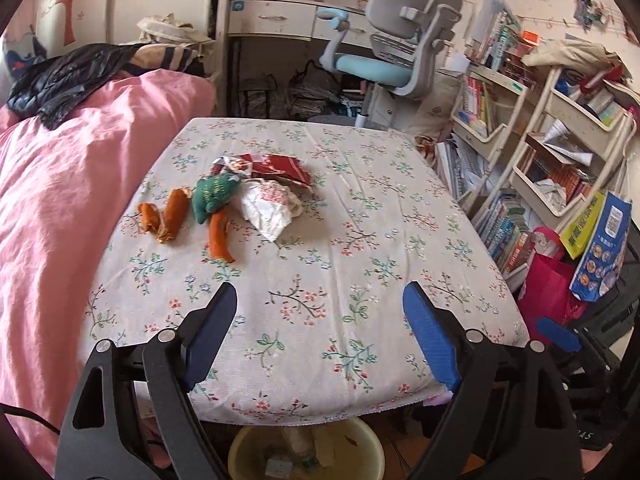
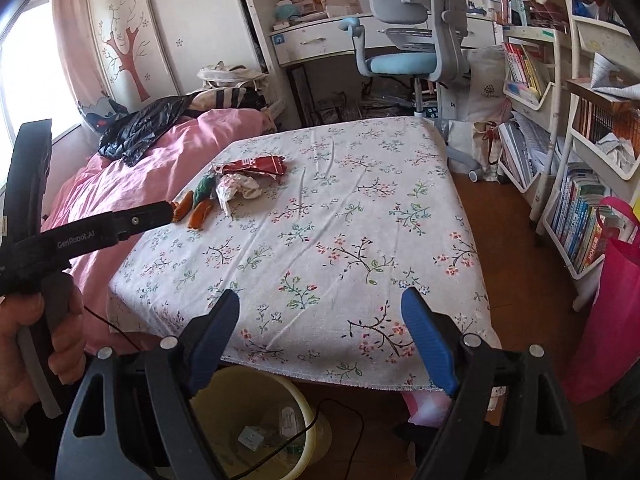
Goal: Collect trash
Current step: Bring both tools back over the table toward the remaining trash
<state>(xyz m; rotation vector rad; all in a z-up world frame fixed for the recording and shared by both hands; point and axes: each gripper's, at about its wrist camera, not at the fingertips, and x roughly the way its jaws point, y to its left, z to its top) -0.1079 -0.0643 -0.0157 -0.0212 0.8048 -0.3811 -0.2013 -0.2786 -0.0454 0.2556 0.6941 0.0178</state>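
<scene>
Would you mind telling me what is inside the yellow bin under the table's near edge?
The yellow bin holds a small white box and pale wrappers; the gripper and table edge hide the rest.

Pink bed (image 1: 60, 200); desk chair (image 2: 416, 40); bookshelves (image 2: 568, 152)

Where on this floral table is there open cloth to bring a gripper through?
The table is bare along its near edge and whole right half, from the open left gripper to the far edge. It is crowded far left: red wrapper, white wrapper, green toy and orange pieces cluster together.
</scene>
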